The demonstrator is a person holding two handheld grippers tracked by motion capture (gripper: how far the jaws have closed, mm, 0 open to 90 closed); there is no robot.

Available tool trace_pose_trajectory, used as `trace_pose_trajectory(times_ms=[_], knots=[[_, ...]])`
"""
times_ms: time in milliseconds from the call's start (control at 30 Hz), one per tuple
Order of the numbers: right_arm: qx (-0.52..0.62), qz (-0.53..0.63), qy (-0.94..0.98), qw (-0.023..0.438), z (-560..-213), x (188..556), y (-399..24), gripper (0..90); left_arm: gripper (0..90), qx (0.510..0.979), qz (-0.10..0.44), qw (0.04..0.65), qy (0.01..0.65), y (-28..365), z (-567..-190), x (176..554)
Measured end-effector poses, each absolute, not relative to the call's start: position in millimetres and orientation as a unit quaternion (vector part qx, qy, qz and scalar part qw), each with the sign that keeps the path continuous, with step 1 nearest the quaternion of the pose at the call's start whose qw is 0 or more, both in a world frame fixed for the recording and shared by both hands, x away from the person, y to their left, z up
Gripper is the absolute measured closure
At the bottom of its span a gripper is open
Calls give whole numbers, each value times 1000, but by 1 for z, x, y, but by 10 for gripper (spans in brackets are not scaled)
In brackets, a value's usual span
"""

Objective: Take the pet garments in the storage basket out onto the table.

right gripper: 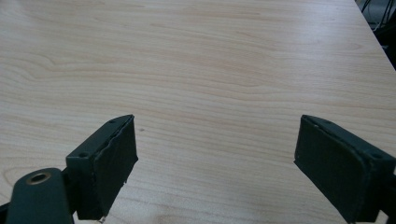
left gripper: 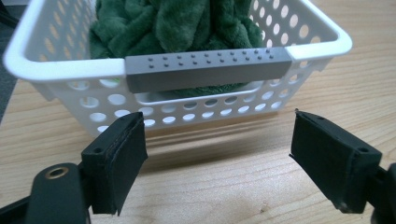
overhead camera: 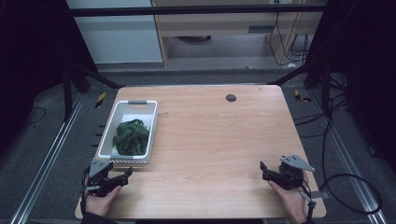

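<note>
High view first: the counter (overhead camera: 210, 140) stretches wide and mostly bare, and your work sits at its left side, a white basket (overhead camera: 122, 111) with a green cloth (overhead camera: 131, 136) heaped in its near half. Your left gripper (overhead camera: 122, 176) hangs just off the basket's near end, jaws spread and holding nothing. Your right gripper (overhead camera: 263, 169) waits well apart at the near right corner, jaws spread too, over plain wood.

The step in hand looks like a reach for the basket. The left gripper view gives you the line: the grey handle (left gripper: 205, 69) runs across the near rim, above and a little beyond the jaws, roughly centred between them, and wider than the gap. So don't try to span it lengthwise. Lift, ease forward, and turn the gripper so one jaw goes inside the rim and one outside, then close on the middle of the handle. If the cloth is your target instead, go over the rim and come down on the top of the heap; it's plush, so bite deep rather than nipping a fold.

Keep the right gripper ready to steady the far side, because a light basket may slide.
</note>
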State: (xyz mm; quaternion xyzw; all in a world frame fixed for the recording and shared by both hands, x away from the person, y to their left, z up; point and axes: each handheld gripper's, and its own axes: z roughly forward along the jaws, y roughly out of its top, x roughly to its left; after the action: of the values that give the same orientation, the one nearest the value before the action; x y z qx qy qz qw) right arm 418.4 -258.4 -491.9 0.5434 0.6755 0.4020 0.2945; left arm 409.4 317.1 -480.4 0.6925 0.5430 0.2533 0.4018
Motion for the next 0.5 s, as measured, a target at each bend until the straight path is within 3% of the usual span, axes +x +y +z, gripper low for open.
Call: trace_pose_trajectory(times_ms=[500], knots=[[532,419,673,299,-492,408,-264,138,187,680,267,416,542,320,-466,402]])
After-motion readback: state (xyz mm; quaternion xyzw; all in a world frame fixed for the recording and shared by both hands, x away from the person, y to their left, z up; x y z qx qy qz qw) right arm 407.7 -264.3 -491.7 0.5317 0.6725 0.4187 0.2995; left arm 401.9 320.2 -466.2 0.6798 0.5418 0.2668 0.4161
